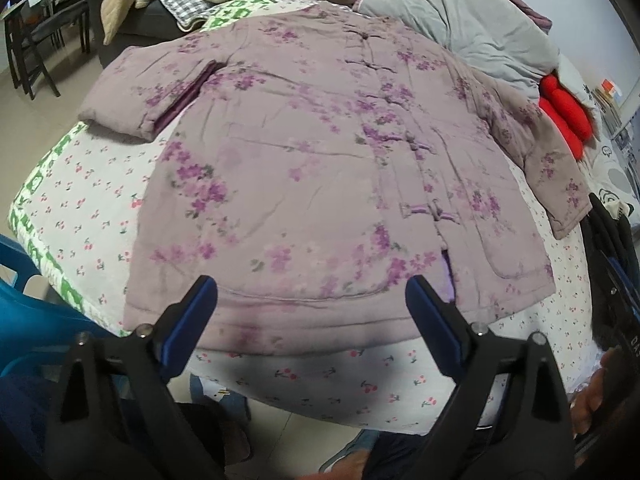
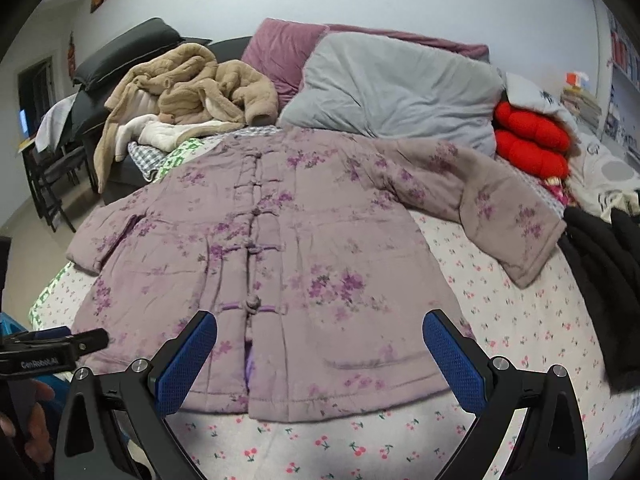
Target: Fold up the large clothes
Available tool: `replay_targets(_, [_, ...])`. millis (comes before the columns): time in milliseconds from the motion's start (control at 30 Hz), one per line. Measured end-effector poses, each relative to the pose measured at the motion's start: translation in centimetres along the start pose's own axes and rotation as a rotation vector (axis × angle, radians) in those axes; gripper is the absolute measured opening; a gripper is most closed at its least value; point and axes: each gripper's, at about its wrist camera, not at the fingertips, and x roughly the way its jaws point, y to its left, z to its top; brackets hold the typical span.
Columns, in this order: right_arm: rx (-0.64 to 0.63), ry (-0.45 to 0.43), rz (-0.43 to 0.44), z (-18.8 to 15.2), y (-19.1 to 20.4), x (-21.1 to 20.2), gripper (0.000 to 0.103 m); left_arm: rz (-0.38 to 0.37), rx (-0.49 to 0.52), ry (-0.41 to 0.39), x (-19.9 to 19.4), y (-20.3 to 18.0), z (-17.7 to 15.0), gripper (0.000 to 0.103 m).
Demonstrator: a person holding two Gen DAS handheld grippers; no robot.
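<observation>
Left wrist view: a padded lilac jacket with purple flower print [image 1: 320, 168] lies flat, front up, on the cherry-print white bedsheet [image 1: 80, 200]. Its long axis runs from the hem, just beside the near bed edge, away to the collar at the grey quilt [image 1: 460, 20]. One sleeve reaches the left bed edge; the other ends near black clothes [image 2: 600, 280]. Bare sheet flanks both sides. The left gripper [image 1: 312, 304] and right gripper [image 2: 320, 344] hover over the hem, jaws spread, holding nothing.

Floral purple jacket [image 2: 280, 264] flat, buttoned
</observation>
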Motion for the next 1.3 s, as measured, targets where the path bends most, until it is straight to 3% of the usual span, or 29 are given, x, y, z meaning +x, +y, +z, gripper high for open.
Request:
replay_targets(133, [0.039, 0.031, -0.023, -0.6, -2.2, 0.1, 0.103, -0.009, -0.023, 0.051, 0.4, 1.2, -0.5, 0.087])
replay_targets(267, [0.064, 0.059, -0.049, -1.6, -4.2, 0.4, 0.103, 0.035, -0.024, 0.066, 0.7, 2.5, -1.1, 0.087])
replay_targets(367, [0.111, 0.134, -0.093, -2.6, -6.3, 1.7, 0.103, 0.076, -0.047, 0.064, 1.3, 4.1, -1.3, 0.085])
replay_targets(467, [0.191, 0.271, -0.167, -4.3, -9.3, 4.4, 0.100, 0.094, -0.104, 0.079, 2.4, 6.3, -1.6, 0.069])
replay_targets(533, [0.258, 0.341, -0.184, -5.5, -11.6, 5.5, 0.094, 0.104, -0.146, 0.114, 3.3, 7.8, -1.8, 0.048])
replay_targets(600, [0.335, 0.382, -0.203, -6.7, -14.0, 5.8, 0.077, 0.116, -0.175, 0.140, 3.9, 9.1, -2.1, 0.038])
replay_targets(633, [0.376, 0.402, -0.210, -7.3, -15.2, 6.2, 0.073, 0.113, -0.187, 0.145, 4.1, 9.6, -2.2, 0.035])
replay_targets(867, [0.569, 0.506, -0.204, -10.5, -19.4, 7.2, 0.071, 0.054, -0.233, 0.134, 3.5, 11.1, -2.6, 0.035])
replay_targets(1000, [0.596, 0.514, -0.190, -10.9, -19.1, 7.6, 0.073, 0.127, -0.219, 0.058, 2.4, 11.8, -2.3, 0.041])
replay_targets(1167, [0.596, 0.517, -0.181, -10.8, -18.4, 9.2, 0.080, 0.061, -0.248, 0.132, 4.0, 13.3, -2.8, 0.052])
replay_targets(1300, [0.749, 0.466, -0.220, -11.6, -20.4, 8.3, 0.080, 0.065, -0.230, 0.138, 4.2, 13.5, -2.9, 0.053])
